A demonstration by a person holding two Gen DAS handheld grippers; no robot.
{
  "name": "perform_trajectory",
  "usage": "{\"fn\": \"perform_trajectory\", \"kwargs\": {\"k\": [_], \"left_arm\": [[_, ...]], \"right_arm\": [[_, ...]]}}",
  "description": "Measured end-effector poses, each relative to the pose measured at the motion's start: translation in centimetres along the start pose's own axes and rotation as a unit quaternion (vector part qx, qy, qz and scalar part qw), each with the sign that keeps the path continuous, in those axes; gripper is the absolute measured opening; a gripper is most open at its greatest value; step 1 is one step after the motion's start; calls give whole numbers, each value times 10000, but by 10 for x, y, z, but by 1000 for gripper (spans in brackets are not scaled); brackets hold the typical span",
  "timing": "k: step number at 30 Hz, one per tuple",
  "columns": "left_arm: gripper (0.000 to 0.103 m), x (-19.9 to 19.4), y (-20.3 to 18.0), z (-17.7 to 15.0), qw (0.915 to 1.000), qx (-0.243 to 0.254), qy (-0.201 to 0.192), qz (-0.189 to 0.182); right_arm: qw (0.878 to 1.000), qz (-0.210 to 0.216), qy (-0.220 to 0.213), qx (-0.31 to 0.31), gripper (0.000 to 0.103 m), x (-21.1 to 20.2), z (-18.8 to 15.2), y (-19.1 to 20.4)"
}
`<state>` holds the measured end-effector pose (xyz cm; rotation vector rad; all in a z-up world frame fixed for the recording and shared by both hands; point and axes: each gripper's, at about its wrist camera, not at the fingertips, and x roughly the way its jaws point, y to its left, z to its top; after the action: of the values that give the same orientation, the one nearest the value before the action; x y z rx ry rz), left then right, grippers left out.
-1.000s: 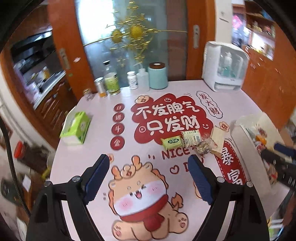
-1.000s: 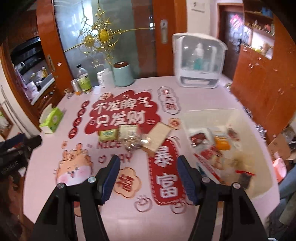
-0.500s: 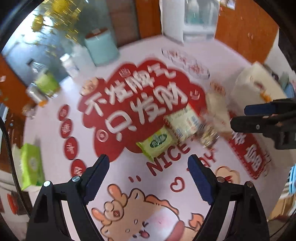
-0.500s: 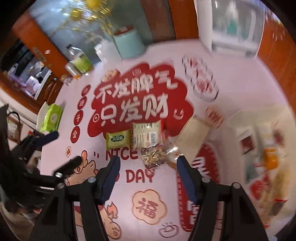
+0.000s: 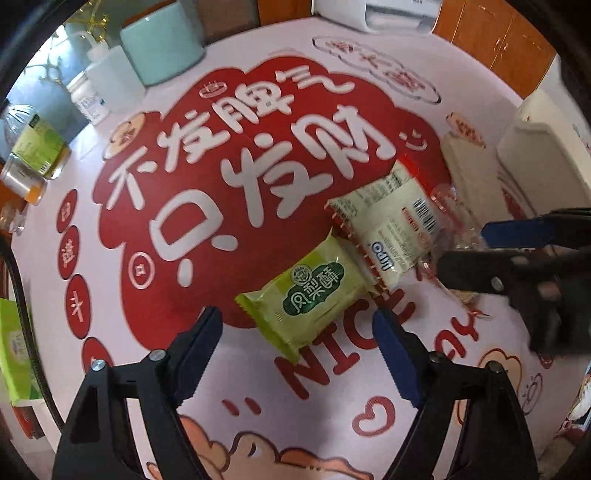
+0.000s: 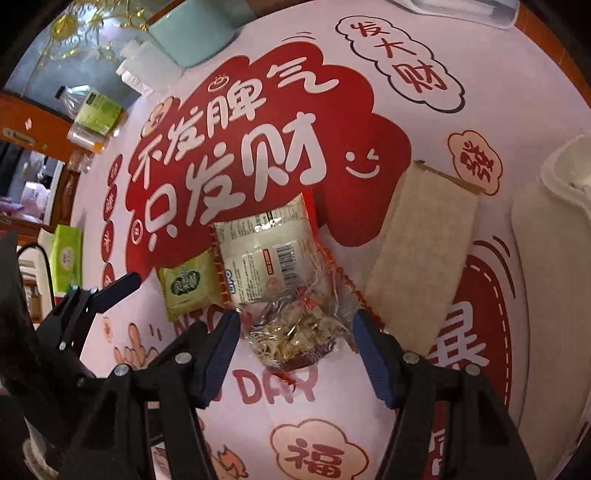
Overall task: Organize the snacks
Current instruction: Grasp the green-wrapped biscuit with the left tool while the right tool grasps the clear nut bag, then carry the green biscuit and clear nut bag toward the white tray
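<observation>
Both grippers over the snacks
Left gripper [image 5: 295, 332], closing, frames the green packet [image 5: 310, 299] low-centre; right gripper [image 6: 295, 332], spread, straddles the clear packet [image 6: 295, 328].

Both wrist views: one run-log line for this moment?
left gripper: jaws closing, above green snack pack, no contact | right gripper: open, straddling clear snack bag, pads apart | white snack pack: on table

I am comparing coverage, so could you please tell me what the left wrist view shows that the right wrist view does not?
Only the left wrist view: the white appliance at the table's far edge.

Only the right wrist view: the clear bag of mixed snack between the open right tongs, in full.

Both: the green pastry packet, the white barcoded packet, the long pale packet and the teal canister.
</observation>
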<state>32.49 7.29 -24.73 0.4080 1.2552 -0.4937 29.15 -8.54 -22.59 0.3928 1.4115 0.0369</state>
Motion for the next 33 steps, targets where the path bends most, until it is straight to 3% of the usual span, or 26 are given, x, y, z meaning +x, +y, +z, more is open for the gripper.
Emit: {"fn": "perform_trajectory", "kwargs": {"k": [4,8,11,14,15,20,33], "left_arm": [[80,10,4,6,9997,-171,34,-150],[80,11,0,12,9998,-117,-35,-173],[67,8,-7,14,9998,22,-83,-202],[43,3,-15,13,9997,146,-101,-163],[42,1,-17,12,9998,146,-81,-132],[39,-8,-20,-8,9999,-58,-12,113],[39,-86,-48,-106,9928,-1178,-185,-147]], "right_arm": [[9989,-234,-112,-397,63,2,-2,11],[9984,-83,-159,-537,59,1,-4,7],[9984,79,-162,-542,56,-2,-6,2],[9983,209,-149,-519,55,-4,-10,-3],[9982,242,-151,-519,54,-5,-10,-4],[9975,456,-242,-489,50,-11,-16,-9],[9936,711,-607,-630,48,-60,-76,-25]]}}
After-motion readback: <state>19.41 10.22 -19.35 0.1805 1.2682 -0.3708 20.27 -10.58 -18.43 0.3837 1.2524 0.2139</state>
